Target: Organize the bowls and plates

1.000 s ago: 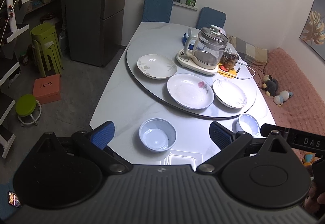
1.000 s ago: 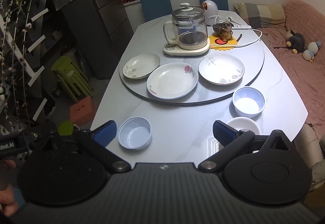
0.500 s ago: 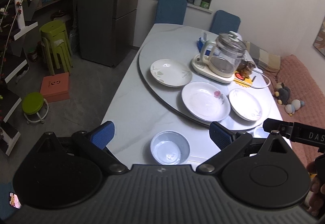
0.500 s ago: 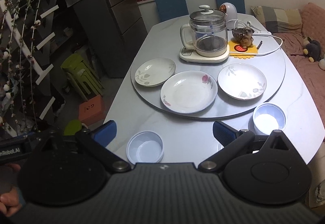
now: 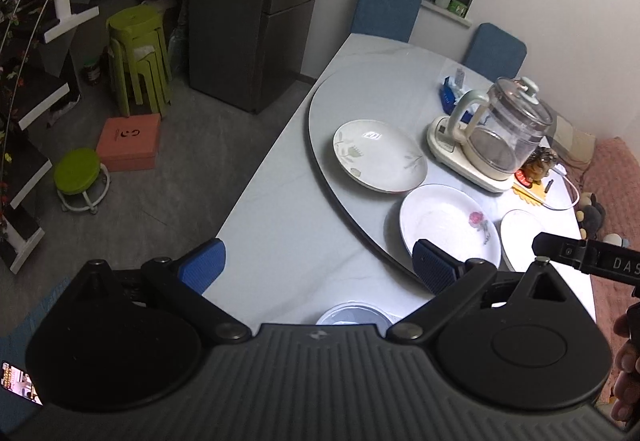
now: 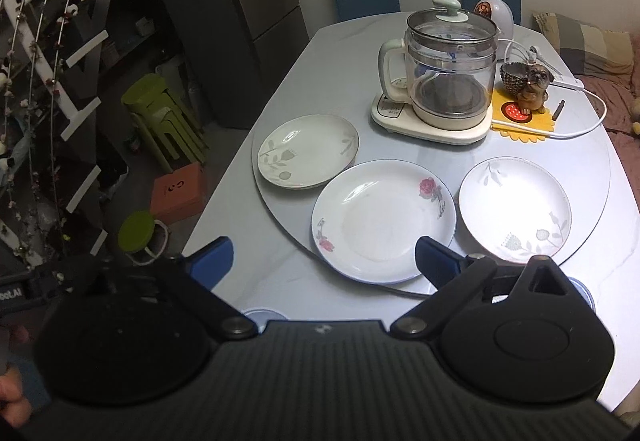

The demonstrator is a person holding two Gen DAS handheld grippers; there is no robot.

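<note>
Plates, three round glossy ones, are lying on the grey turntable [image 6: 592, 177] before the glass kettle [image 6: 450, 71]: leaf plate [image 6: 308, 151], rose plate [image 6: 384, 221], pale plate [image 6: 516, 209]. Left gripper [image 5: 316, 261] and right gripper [image 6: 324, 261] are hovering released, holding nothing.

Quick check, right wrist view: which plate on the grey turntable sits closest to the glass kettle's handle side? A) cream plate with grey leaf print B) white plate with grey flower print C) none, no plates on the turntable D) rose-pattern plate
A: the cream plate with grey leaf print lies on the round grey turntable at the handle side of the glass kettle.
</note>
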